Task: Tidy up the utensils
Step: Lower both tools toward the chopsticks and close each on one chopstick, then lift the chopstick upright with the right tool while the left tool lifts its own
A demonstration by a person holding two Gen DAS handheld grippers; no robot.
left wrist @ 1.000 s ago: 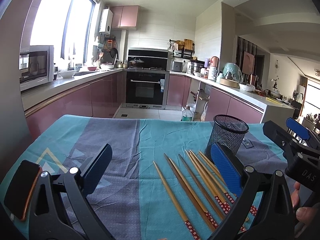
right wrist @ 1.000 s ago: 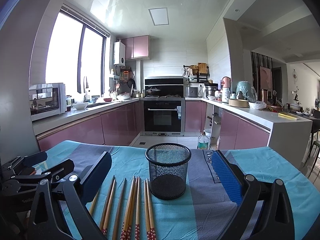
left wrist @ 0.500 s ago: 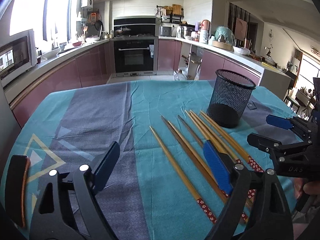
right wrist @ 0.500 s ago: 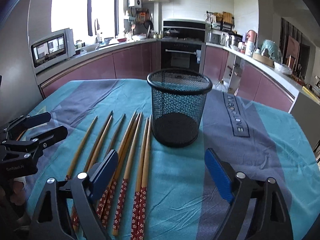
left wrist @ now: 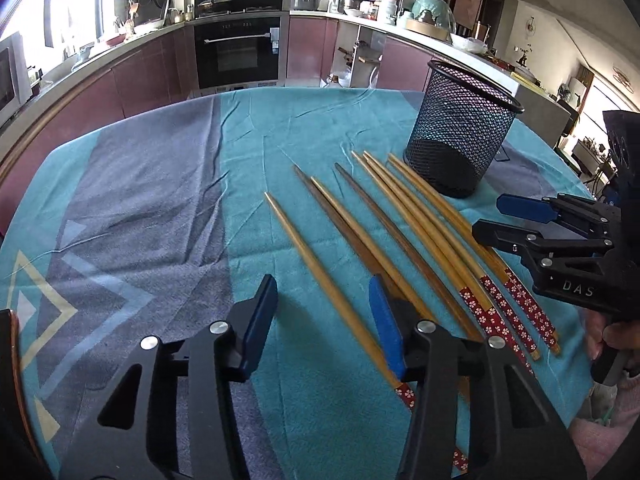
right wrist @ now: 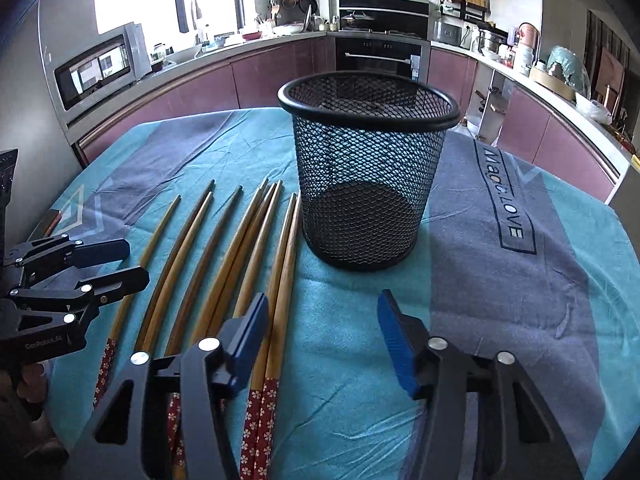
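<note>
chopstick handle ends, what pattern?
Red with small white flowers on the chopsticks; clearest in the right wrist view.

Table: covered by teal-and-grey cloth.
On cloth: wooden chopsticks side by side; upright black mesh cup beside them.

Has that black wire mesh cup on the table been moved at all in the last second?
No. The black mesh cup keeps its spot beside the wooden chopsticks' tips and the cloth's lettering; only the cameras dipped closer.
</note>
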